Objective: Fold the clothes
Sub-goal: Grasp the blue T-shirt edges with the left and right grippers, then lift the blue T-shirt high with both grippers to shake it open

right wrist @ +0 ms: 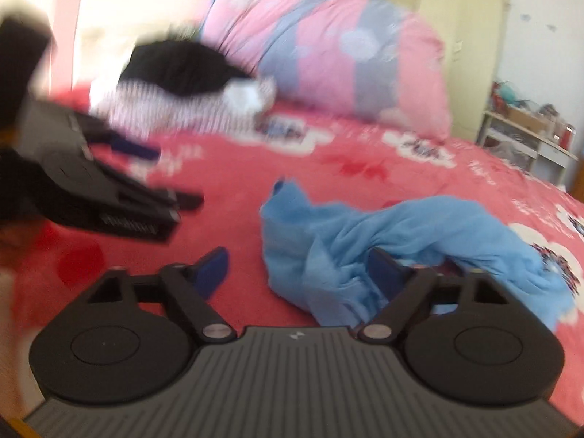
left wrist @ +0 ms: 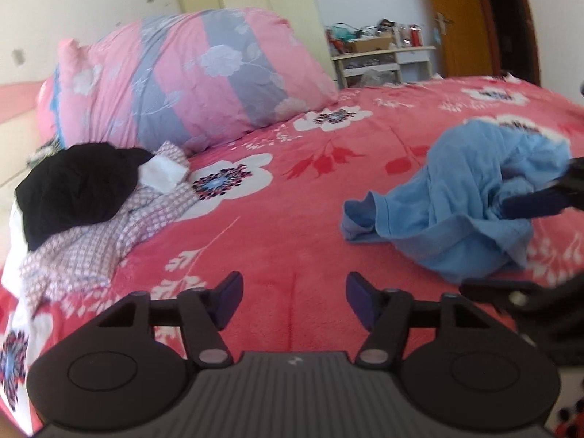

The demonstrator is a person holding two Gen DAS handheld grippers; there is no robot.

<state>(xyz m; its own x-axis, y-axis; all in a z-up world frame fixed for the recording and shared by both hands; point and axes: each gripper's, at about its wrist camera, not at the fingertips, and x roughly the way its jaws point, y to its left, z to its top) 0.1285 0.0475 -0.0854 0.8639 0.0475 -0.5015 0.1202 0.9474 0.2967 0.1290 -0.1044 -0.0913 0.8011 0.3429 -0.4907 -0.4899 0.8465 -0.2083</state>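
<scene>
A crumpled light-blue garment (left wrist: 449, 204) lies on the red floral bedspread (left wrist: 277, 226). My left gripper (left wrist: 295, 299) hovers open over bare bedspread, to the left of the garment and holding nothing. In the right wrist view, my right gripper (right wrist: 297, 272) stands wide open at the blue garment (right wrist: 365, 241). Cloth bunches between its fingers and against the right finger (right wrist: 383, 270). From the left wrist view, the right gripper (left wrist: 547, 189) pokes into the garment's right side. The left gripper (right wrist: 120, 197) shows blurred at the left of the right wrist view.
A heap of clothes sits at the bed's left edge: a black garment (left wrist: 80, 189) on a pink-checked one (left wrist: 106, 244). A big pink and grey floral quilt (left wrist: 197, 76) lies behind. A cluttered shelf (left wrist: 383, 54), cream wardrobe and wooden door (left wrist: 463, 18) stand beyond the bed.
</scene>
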